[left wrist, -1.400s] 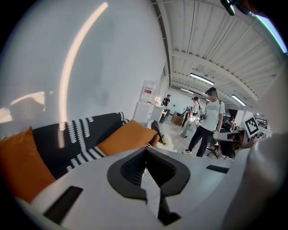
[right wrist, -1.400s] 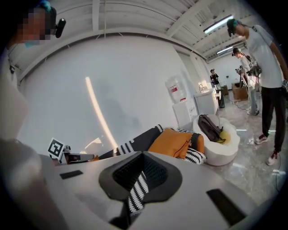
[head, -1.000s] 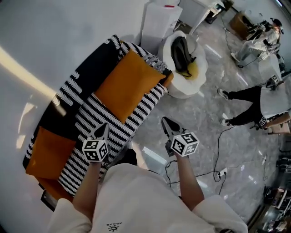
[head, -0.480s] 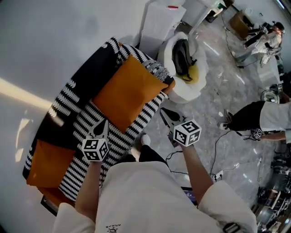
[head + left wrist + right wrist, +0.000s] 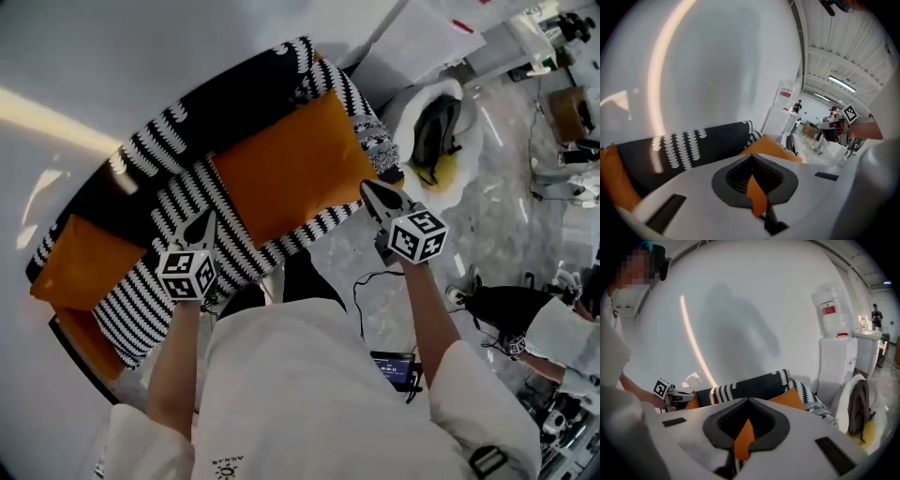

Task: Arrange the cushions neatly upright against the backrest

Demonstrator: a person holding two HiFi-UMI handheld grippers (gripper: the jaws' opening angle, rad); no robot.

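A large orange cushion lies flat on the seat of a black-and-white patterned sofa. A second orange cushion sits at the sofa's left end. A small grey patterned cushion is wedged at the right end. My left gripper hovers shut over the striped seat, just left of the large cushion. My right gripper is shut and empty at that cushion's right front corner. In the left gripper view the black backrest and the orange cushion lie ahead. The right gripper view also shows the orange cushion.
A white beanbag holding a dark backpack stands right of the sofa, with a water dispenser behind it. Cables and a small screen lie on the marble floor. A seated person's legs are at the right.
Both grippers have moved toward the sofa. The right one travelled from over the floor to the large cushion's right corner. The left one shifted slightly over the striped seat.
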